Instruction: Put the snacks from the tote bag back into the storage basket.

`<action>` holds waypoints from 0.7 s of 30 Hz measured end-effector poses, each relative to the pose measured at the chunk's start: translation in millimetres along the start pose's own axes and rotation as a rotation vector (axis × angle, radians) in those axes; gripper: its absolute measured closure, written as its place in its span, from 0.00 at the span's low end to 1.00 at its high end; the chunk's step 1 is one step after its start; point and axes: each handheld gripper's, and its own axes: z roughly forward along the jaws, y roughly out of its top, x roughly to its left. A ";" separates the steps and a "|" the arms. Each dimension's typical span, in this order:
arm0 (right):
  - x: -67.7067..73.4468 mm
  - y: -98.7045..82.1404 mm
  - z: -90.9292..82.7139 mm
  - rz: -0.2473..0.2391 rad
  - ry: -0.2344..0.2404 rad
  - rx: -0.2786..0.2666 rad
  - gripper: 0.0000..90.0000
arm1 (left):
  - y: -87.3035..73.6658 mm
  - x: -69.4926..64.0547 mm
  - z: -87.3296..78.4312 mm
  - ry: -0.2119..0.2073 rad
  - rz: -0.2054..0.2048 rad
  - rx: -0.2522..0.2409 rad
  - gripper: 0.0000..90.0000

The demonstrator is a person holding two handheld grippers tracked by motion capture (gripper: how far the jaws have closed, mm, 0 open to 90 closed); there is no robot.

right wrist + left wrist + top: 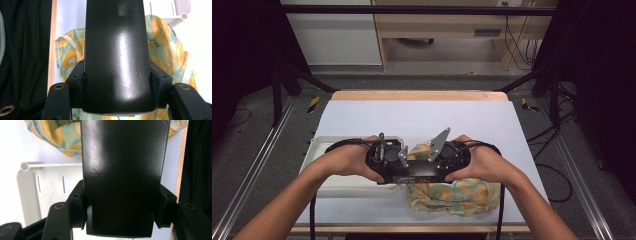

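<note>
- White sheet covers the bench [422, 117], with a wood strip along its far edge and grey floor with cables around it
- Both hands meet near the front edge of the bench, and the left gripper [384, 155] and the right gripper [447, 155] are pressed together there, body against body
- Each gripper view is blocked by a broad black surface just in front of the camera, so I cannot tell if the jaws are open or closed
- Crumpled cloth [452, 192] lies at the front right part of the bench, under and beside the right hand [479, 162]; it is pale green with yellow-orange fruit slices, and the small dark print on it is not readable
- White plastic tray [324, 165] sits at the front left edge, partly under the left hand [349, 160]; its visible bottom has thin slots and nothing lies on that part
</note>
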 end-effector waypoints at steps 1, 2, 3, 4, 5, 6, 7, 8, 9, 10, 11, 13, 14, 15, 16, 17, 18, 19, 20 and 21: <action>0.0 0.2 0.3 -0.004 -0.001 -0.001 0.48 | 0.1 -0.3 0.4 -0.001 0.001 0.001 0.46; 0.1 0.2 0.5 -0.007 -0.001 0.002 0.48 | 0.1 -0.3 0.7 0.001 0.003 0.002 0.46; 0.6 0.1 0.9 -0.002 0.000 0.004 0.48 | -0.1 -0.4 1.3 0.003 0.003 -0.003 0.47; 0.7 -0.1 1.0 -0.003 0.000 0.005 0.48 | -0.1 -0.5 1.6 0.007 0.003 -0.005 0.47; 0.8 -0.4 1.3 -0.006 -0.004 0.005 0.48 | -0.1 -0.5 1.6 0.008 0.002 -0.006 0.47; 0.9 -0.7 1.7 -0.005 -0.007 0.002 0.48 | 0.0 -0.6 1.7 0.014 0.003 -0.006 0.47; 1.1 -1.0 1.9 -0.005 -0.010 0.001 0.48 | 0.3 -0.6 1.7 0.020 0.002 -0.005 0.47; 1.0 -1.2 1.7 -0.012 -0.017 0.004 0.48 | 0.8 -0.9 1.2 0.023 0.004 -0.001 0.48; 1.1 -1.4 1.6 -0.012 -0.020 0.006 0.47 | 0.8 -1.1 0.9 0.029 0.004 -0.003 0.48; 1.5 -1.5 1.3 -0.010 -0.024 0.008 0.47 | 0.8 -1.4 0.5 0.033 0.006 -0.005 0.48; 1.7 -1.9 1.1 0.002 -0.024 0.005 0.45 | 0.7 -1.5 0.5 0.033 0.007 -0.007 0.48; 1.9 -2.3 -1.0 0.010 -0.032 0.006 0.34 | -0.1 -1.1 1.7 0.036 0.005 -0.001 0.48; 2.1 -3.1 -3.1 0.015 -0.042 0.001 0.30 | -1.0 -0.6 2.8 0.034 0.004 0.002 0.48; 2.3 -4.5 -5.9 0.021 -0.050 -0.006 0.26 | -2.0 -0.6 3.0 0.034 0.002 0.005 0.48; 3.0 -6.6 -9.1 0.037 -0.057 -0.013 0.22 | -3.3 0.3 3.0 0.032 -0.003 0.001 0.48; 3.0 -9.4 -12.1 0.053 -0.074 -0.020 0.17 | -4.8 0.6 2.9 0.027 -0.009 -0.007 0.48; 3.4 -12.8 -15.5 0.073 -0.086 -0.018 0.15 | -5.9 1.3 1.6 0.028 -0.013 -0.007 0.48; 4.2 -16.6 -18.8 0.085 -0.103 -0.030 0.15 | -7.1 2.2 0.4 0.026 -0.015 -0.014 0.48; 5.1 -21.2 -21.8 0.099 -0.117 -0.046 0.14 | -8.2 2.7 -1.0 0.033 -0.016 -0.018 0.48; 5.8 -26.1 -24.2 0.124 -0.125 -0.066 0.12 | -9.4 3.4 -2.2 0.032 -0.021 -0.022 0.48</action>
